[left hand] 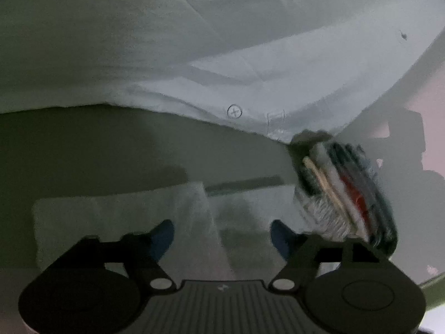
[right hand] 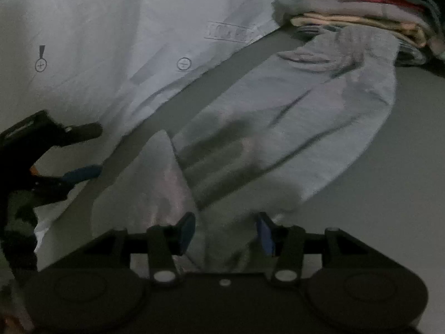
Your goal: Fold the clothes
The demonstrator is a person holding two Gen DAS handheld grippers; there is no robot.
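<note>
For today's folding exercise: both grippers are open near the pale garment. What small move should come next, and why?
Probably shut the right gripper on the pale garment: its edge lies between the open fingers, unfolded, beside the stack of folded clothes.

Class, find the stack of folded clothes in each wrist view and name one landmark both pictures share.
Left wrist view: the stack of folded clothes is at right of centre, tilted.
Right wrist view: the stack is in the top right corner.
Shared landmark: the white sheet printed with circled marks.
</note>
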